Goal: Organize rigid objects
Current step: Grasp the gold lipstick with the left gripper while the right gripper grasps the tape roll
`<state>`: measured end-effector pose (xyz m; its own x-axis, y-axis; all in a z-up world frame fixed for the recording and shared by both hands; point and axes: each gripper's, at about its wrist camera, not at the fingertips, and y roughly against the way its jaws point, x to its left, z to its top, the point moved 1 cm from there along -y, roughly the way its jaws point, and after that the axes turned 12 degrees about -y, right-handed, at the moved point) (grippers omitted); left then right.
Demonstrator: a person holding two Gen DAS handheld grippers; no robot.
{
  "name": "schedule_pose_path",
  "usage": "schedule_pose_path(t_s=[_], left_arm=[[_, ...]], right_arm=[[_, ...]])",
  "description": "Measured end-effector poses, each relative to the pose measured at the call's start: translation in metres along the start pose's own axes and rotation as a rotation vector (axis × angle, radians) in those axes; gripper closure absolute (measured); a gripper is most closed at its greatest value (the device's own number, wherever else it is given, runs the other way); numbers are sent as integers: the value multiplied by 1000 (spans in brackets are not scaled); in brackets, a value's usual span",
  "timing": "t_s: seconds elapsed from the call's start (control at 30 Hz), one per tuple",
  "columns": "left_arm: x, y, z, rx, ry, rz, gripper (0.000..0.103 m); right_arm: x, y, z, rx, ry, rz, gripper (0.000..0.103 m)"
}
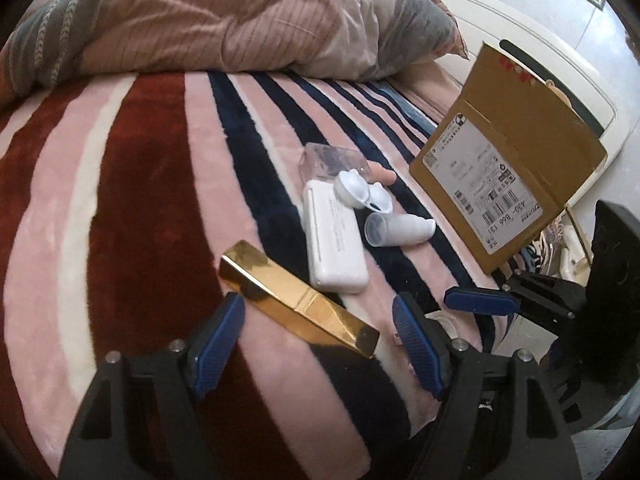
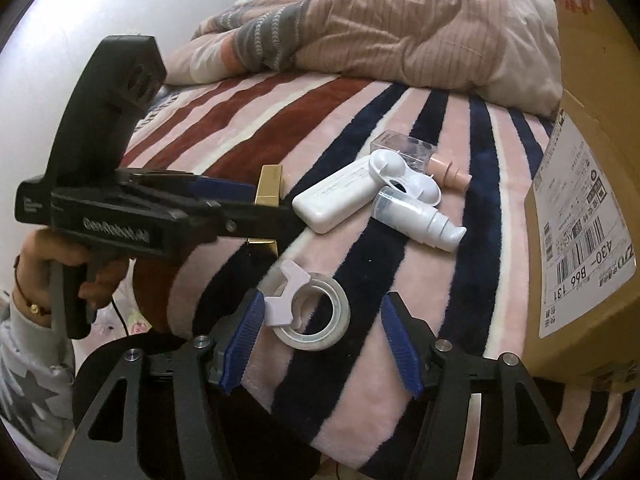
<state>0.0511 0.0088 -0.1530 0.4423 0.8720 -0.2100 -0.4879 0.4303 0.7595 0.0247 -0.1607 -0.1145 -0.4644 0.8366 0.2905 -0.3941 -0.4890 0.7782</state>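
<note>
Gold bar (image 1: 298,300) lay between my left gripper (image 1: 320,320) jaws, which stood released around it, its long axis running from 10 to 4 o'clock; my right gripper (image 2: 322,340), also released, straddled the tape roll (image 2: 312,312) at 12

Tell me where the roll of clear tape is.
The clear tape roll with its lilac plastic dispenser lies on the striped fleece blanket, between the right gripper's open blue fingers in the right wrist view, nearer than the white rectangular case.
</note>
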Motion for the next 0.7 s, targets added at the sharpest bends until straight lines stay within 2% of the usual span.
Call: schedule_pose_path(t_s=[0.07,0.17,0.23,0.33,0.53,0.63,0.7], left_arm=[[-2,-1,-1,2,-2,8,31],[-5,-1,-2,20,-37,61,48],[-4,2,-5,21,-44,55,61],[3,10,-5,30,-38,37,72],[5,7,-7,47,-9,26,73],[-1,-2,-5,41,-8,75,74],[-2,-6,-4,30,8,113,78]], right_arm=[[2,-1,0,-1,15,-3,45],[3,-3,0,-3,25,-4,45],[3,-2,-1,-6,20,1,45],[4,-1,-3,-3,13,15,45],[7,-1,-5,-9,34,8,45],[4,-5,-3,-4,19,12,46],[3,-7,-2,-4,13,10,47]])
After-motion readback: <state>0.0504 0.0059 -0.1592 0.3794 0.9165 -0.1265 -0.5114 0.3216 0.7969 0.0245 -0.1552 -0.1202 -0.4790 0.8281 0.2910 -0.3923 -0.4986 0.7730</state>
